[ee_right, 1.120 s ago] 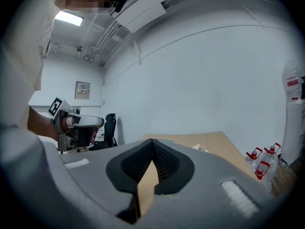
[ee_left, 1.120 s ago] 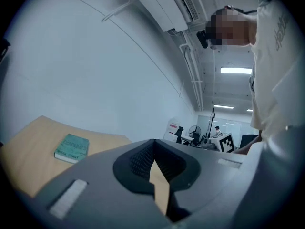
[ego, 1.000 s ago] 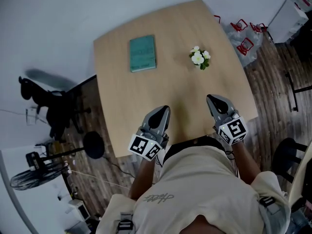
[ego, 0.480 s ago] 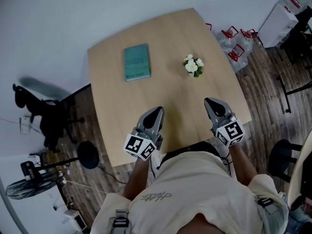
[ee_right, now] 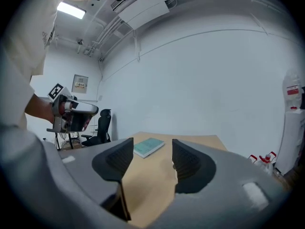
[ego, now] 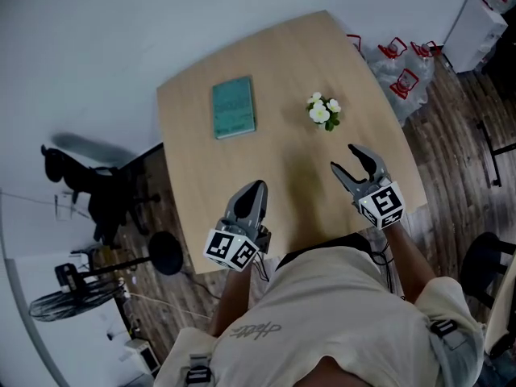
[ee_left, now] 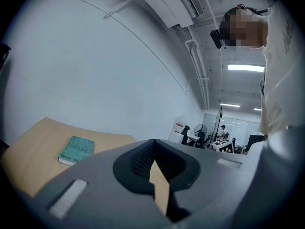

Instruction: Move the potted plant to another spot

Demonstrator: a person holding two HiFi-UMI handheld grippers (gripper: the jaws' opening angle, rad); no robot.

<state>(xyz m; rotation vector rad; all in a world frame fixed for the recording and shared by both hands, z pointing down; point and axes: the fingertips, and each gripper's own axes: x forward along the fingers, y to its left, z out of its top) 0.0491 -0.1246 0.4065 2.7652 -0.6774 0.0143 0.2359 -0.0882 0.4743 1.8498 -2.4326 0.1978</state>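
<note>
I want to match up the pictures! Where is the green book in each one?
Head view: the green book lies on the table, up and left of the middle, left of the potted plant.
Left gripper view: the green book is low on the left.
Right gripper view: the green book is just below the middle.
Shared landmark: the light wooden table under it.

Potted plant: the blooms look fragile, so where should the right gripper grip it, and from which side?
Probably low on the potted plant, below its spreading blooms, coming level from the near side, where the right gripper is, jaws opening, empty.
</note>
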